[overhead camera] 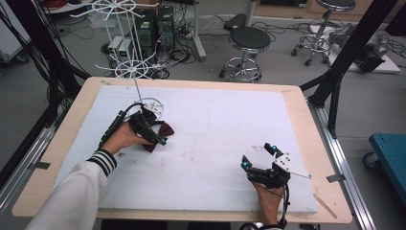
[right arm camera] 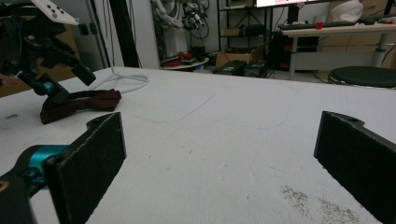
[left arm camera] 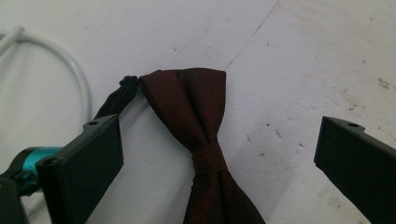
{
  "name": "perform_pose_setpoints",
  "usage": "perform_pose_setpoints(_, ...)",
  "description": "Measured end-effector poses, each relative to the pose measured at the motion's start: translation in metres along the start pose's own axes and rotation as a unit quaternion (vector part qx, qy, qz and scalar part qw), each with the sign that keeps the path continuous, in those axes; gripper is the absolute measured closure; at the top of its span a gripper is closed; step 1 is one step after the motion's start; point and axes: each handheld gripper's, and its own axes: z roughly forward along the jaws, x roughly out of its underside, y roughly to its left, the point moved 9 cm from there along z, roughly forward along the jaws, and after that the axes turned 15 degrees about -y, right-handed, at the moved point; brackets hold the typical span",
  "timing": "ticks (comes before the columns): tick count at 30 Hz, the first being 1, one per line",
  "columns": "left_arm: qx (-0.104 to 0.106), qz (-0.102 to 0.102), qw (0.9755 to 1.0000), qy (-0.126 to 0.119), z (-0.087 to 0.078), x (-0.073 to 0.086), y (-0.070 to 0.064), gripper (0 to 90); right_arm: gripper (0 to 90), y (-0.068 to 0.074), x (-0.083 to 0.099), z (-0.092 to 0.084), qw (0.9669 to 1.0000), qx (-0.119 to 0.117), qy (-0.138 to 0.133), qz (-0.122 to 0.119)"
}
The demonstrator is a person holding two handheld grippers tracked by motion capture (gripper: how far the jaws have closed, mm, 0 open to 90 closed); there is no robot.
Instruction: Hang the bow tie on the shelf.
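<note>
**Bow tie between spread jaws, left of the white mat**

Bow tie (left arm camera: 198,135): dark maroon, matte woven cloth, pinched at the middle by a narrow knot band, wings fanning out in soft folds. A thin dark strap (left arm camera: 116,98) runs off one wing tip. It lies flat on the white mat (overhead camera: 215,139), in the mat's left half, just beside the round white wire base (overhead camera: 154,106) of the rack.

Left gripper (overhead camera: 152,132): directly over the bow tie, jaws spread wide, one on each side of the knot, not touching the cloth in the left gripper view. Jaw faces are flat black blocks; a teal fitting sits behind one.

Mat: foam-like, chalky, speckled with dark scuffs and faint scored lines. It covers most of a pale wood table (overhead camera: 306,124) with rounded corners.

Right gripper (overhead camera: 261,157): near the mat's lower right corner, well apart from the bow tie, jaws wide apart with nothing between them. Rough black pads (right arm camera: 93,158).

Rack (overhead camera: 125,52): thin white wire, spoked tiers on a slim pole, at the mat's far left edge.
</note>
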Motion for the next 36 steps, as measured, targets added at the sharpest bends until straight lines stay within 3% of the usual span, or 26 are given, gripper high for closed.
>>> perform_pose_setpoints(5,-0.006,-0.003,0.9999,0.016,0.003,0.005,0.003,2.6,1.5,0.000,0.000,0.000,1.0000,0.000,0.000,0.001)
perform_pose_setpoints(10,-0.015,-0.002,0.9997,0.022,0.003,0.006,0.005,16.4,1.5,0.000,0.000,0.000,1.0000,0.001,-0.001,0.001)
perform_pose_setpoints(17,-0.021,-0.006,0.9986,0.048,0.005,0.012,0.007,24.6,1.5,0.000,0.000,0.000,1.0000,0.000,-0.002,-0.002)
perform_pose_setpoints(20,-0.014,-0.008,0.9978,0.064,0.005,0.016,0.007,31.5,1.5,0.000,0.000,0.000,1.0000,0.000,-0.002,-0.001)
perform_pose_setpoints(21,-0.012,-0.010,0.9975,0.068,0.005,0.018,0.007,40.5,1.5,0.000,0.000,0.000,1.0000,0.000,-0.001,-0.001)
perform_pose_setpoints(23,-0.021,-0.013,0.9972,0.070,0.005,0.018,0.008,44.4,1.5,0.000,0.000,0.000,1.0000,0.000,-0.001,-0.001)
perform_pose_setpoints(26,-0.019,-0.008,0.9972,0.071,0.002,0.017,0.009,66.3,1.5,0.000,0.000,0.000,1.0000,0.000,-0.001,-0.001)
perform_pose_setpoints(30,-0.029,-0.003,0.9965,0.078,0.001,0.017,0.009,74.7,1.5,0.000,0.000,0.000,1.0000,0.000,-0.001,-0.001)
perform_pose_setpoints(36,-0.034,0.003,0.9965,0.076,0.001,0.016,0.008,76.4,1.5,0.000,0.000,0.000,1.0000,0.000,-0.002,-0.002)
